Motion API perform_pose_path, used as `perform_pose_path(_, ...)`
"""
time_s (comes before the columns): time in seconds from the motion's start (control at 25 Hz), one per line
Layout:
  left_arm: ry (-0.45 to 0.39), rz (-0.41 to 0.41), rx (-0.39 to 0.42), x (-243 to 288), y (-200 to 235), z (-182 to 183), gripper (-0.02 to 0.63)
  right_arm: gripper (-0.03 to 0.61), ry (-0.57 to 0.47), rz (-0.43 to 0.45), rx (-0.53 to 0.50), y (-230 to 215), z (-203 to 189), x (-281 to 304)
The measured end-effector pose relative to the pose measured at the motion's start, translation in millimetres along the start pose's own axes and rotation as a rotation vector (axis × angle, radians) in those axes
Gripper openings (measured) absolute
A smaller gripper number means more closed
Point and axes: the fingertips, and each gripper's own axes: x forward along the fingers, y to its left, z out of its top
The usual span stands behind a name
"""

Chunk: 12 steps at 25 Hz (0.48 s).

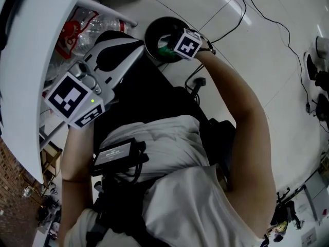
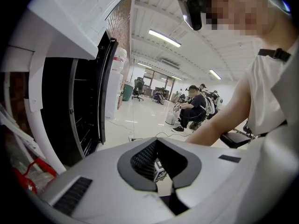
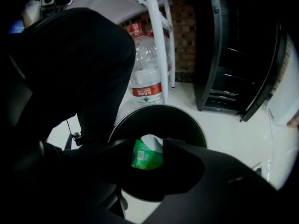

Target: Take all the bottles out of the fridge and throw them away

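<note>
The bin (image 3: 161, 106) is taken as the reference for all positions.

The right hand-held gripper (image 3: 147, 149) is positioned directly above the bin mouth and is pointed steeply down into it. Its jaws are set wide apart. The green-labelled bottle (image 3: 145, 157) is seen between them, inside the bin's rim. No pad pressure on it is evident, so it is judged to be released. Its long axis is directed roughly down into the bin, along the line of the jaws, so no correction is judged necessary.

The left hand-held gripper (image 1: 114, 51) is held beside the bin, on the side of the white fridge door (image 1: 23, 76). Its jaws are closed together and nothing is held. It is judged the nearer of the two to the fridge for the next pick.

A large clear jug (image 3: 145, 73) stands on the floor just beyond the bin. Whether further bottles remain in the fridge cannot be told.
</note>
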Motion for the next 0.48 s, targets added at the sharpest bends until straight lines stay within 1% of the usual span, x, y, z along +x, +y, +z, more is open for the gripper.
perform_pose_path(0.12,-0.002,0.0,0.002,0.8,-2.6,2.6,0.013,0.21,-0.033,-0.015,0.032,-7.5,2.3,-11.1)
perform_pose_path(0.28,-0.007,-0.003,0.005,2.0,-4.7,3.5,0.014,0.209,-0.052,0.007,0.027,-9.0,6.3,-20.0)
perform_pose_path(0.36,-0.01,-0.005,0.005,1.9,-6.2,5.0,0.014,0.205,-0.081,0.014,0.039,-9.8,9.2,-29.2)
perform_pose_path(0.44,-0.013,-0.001,0.006,0.6,-5.5,6.6,0.013,0.106,-0.131,-0.004,0.053,-15.3,17.1,-41.8)
perform_pose_path(0.48,-0.015,0.003,0.006,-0.5,-4.4,6.9,0.013,0.02,-0.158,-0.018,0.059,-18.8,21.5,-47.7)
